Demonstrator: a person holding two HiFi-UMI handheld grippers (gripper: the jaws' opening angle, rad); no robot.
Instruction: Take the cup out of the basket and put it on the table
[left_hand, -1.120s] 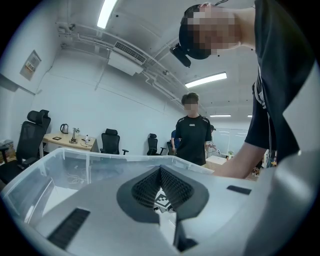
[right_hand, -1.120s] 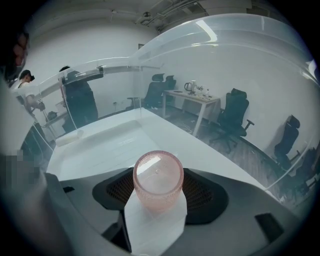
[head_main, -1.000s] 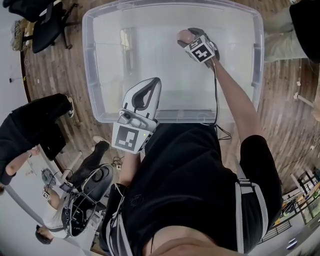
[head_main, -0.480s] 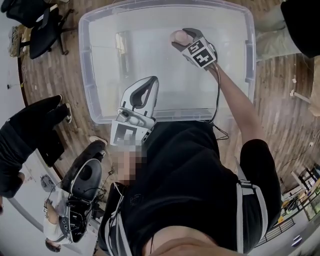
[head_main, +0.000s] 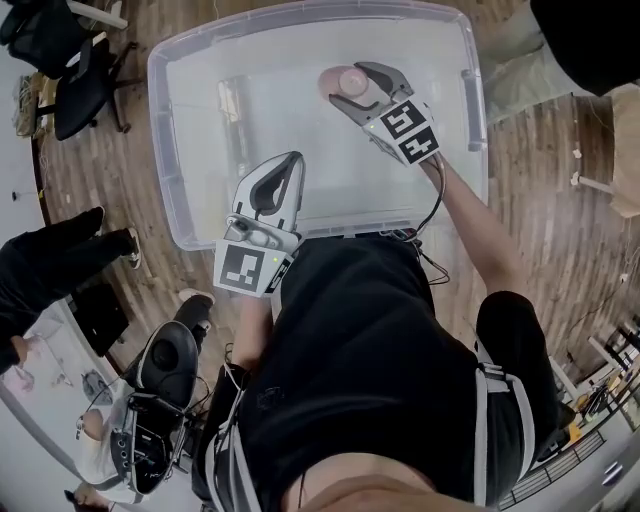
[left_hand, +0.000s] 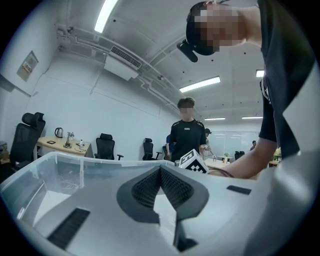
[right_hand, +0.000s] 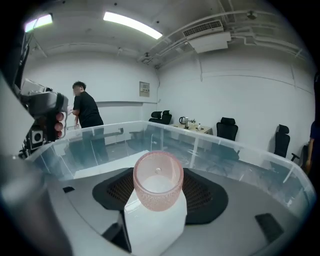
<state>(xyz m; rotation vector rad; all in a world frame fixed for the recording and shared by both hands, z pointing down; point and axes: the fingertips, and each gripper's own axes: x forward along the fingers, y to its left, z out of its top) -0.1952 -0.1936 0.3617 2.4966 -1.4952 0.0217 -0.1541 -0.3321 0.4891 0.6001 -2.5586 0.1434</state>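
Raised slightly inside the clear basket, right tongs clench the pink cup; left tongs closed, empty.

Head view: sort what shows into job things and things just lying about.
Job: cup, held in the right gripper; clear basket.
Lying about: office chairs; gear on the floor; left gripper, shut and idle.

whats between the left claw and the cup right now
Nothing: the head view shows only bare bin floor between the shut left claw and the pink cup held in the right claw.
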